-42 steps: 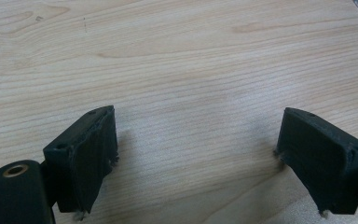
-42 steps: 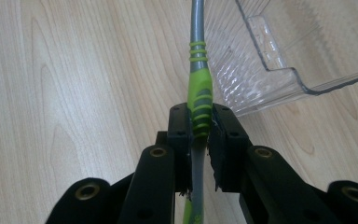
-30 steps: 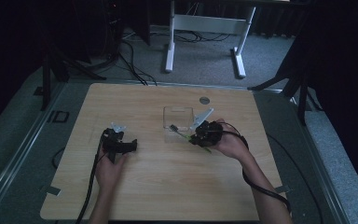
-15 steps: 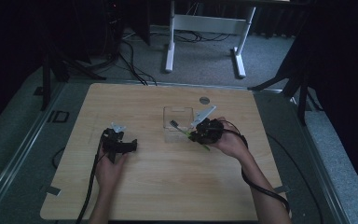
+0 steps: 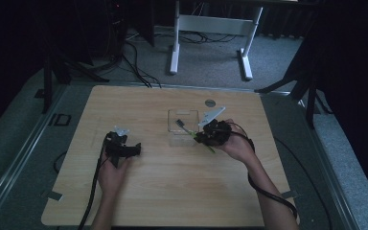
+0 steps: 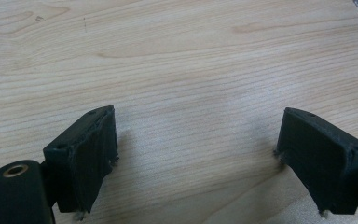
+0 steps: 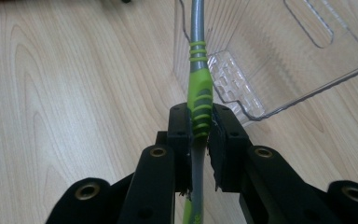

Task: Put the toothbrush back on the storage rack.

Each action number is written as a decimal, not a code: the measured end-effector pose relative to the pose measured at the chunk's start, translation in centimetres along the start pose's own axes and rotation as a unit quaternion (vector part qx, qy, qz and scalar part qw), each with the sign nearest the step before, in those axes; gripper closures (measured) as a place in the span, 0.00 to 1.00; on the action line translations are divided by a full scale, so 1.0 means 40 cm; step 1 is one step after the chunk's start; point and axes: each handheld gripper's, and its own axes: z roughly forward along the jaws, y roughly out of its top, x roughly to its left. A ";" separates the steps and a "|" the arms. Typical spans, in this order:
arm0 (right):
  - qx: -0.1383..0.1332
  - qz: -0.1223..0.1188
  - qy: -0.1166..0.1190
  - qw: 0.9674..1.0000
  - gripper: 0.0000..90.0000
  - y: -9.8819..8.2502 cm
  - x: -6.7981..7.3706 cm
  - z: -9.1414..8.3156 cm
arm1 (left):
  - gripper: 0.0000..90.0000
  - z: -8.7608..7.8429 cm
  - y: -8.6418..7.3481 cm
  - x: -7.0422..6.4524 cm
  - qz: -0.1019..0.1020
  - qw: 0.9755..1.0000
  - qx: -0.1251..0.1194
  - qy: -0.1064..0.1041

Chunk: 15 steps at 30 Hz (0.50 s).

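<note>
Across the middle of the high view lies the wooden table (image 5: 172, 191), its pale top running from the lower left to the right of the frame. Just right of centre on it stands a clear plastic container (image 5: 183, 125), seen again in the upper right of the right gripper view with its walls and cut-out handle plain. At centre right of the high view the right gripper (image 5: 206, 138) sits in the person's right hand (image 5: 237, 146), touching the container's near edge; its jaws are clenched on a green and grey toothbrush (image 7: 199, 95), whose handle runs up from between them over the container's corner, the brush head lying inside. At centre left of the high view the left gripper (image 5: 129, 149) rests low on the bare wood, well apart from the container, jaws spread wide and grasping nothing.
</note>
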 end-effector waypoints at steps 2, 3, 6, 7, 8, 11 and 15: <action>-0.006 0.004 0.000 1.000 0.88 -0.001 -0.003 -0.001 | 0.14 0.000 0.000 0.000 0.000 1.000 0.000 0.000; -0.007 0.008 0.000 1.000 0.88 0.000 -0.003 -0.003 | 0.14 0.000 0.000 0.000 0.000 1.000 0.000 0.000; -0.012 0.012 -0.001 1.000 0.88 0.000 -0.006 -0.005 | 0.14 0.000 0.000 0.000 0.000 1.000 0.000 0.000; -0.013 0.012 0.000 1.000 0.88 0.000 -0.007 -0.005 | 0.14 0.000 0.000 0.000 0.000 1.000 0.000 0.000; -0.013 0.013 -0.001 1.000 0.88 0.001 -0.008 -0.005 | 0.14 0.000 0.000 0.000 0.000 1.000 0.000 0.000; -0.019 0.018 0.000 1.000 0.88 0.002 -0.010 -0.006 | 0.14 0.000 0.000 0.000 0.000 1.000 0.000 0.000; -0.024 0.023 -0.002 0.999 0.88 0.004 -0.011 -0.008 | 0.14 0.000 0.000 0.000 0.000 1.000 0.000 0.000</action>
